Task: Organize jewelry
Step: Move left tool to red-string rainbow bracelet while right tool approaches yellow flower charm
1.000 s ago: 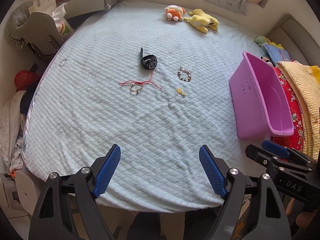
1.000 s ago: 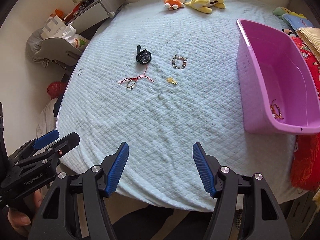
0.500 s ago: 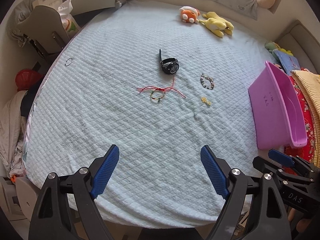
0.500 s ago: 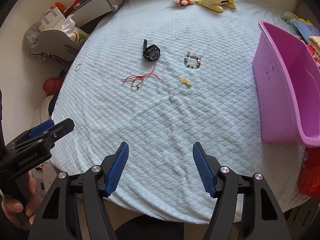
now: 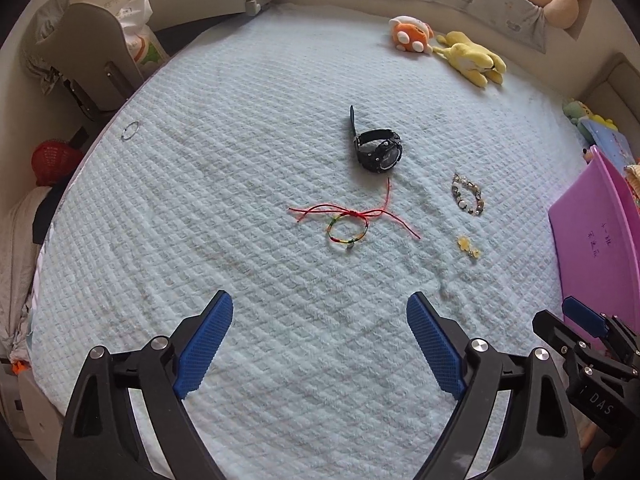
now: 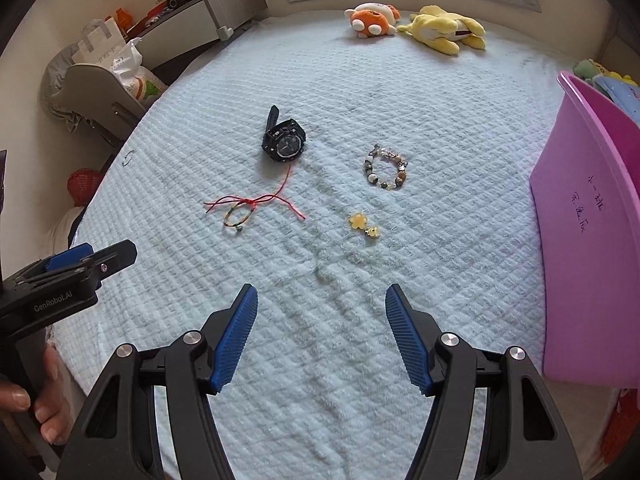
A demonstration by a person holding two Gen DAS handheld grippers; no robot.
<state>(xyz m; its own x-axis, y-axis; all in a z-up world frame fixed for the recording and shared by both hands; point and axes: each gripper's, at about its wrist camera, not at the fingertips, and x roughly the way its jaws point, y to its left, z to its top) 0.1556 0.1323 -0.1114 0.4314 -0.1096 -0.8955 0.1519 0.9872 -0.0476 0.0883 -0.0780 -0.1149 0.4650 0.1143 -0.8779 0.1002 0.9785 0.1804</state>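
Note:
On the pale blue bedspread lie a black watch (image 5: 378, 151) (image 6: 284, 145), a red string bracelet (image 5: 348, 224) (image 6: 242, 210), a beaded bracelet (image 5: 467, 194) (image 6: 386, 171) and yellow flower earrings (image 5: 468, 247) (image 6: 364, 225). A thin ring (image 5: 130, 131) (image 6: 128, 157) lies near the bed's left edge. The purple bin (image 5: 592, 240) (image 6: 588, 240) stands at the right. My left gripper (image 5: 320, 340) is open and empty, short of the string bracelet. My right gripper (image 6: 322, 334) is open and empty, short of the earrings.
Two plush toys, orange (image 5: 412, 34) (image 6: 372, 18) and yellow (image 5: 472, 58) (image 6: 444, 34), lie at the far end of the bed. A grey chair (image 5: 88, 56) and a shelf (image 6: 208, 12) stand left of the bed. Folded fabrics (image 5: 600, 132) sit behind the bin.
Both grippers have moved forward over the bed toward the jewelry, which now looks larger and nearer. Both stay open and empty. The jewelry has not moved.

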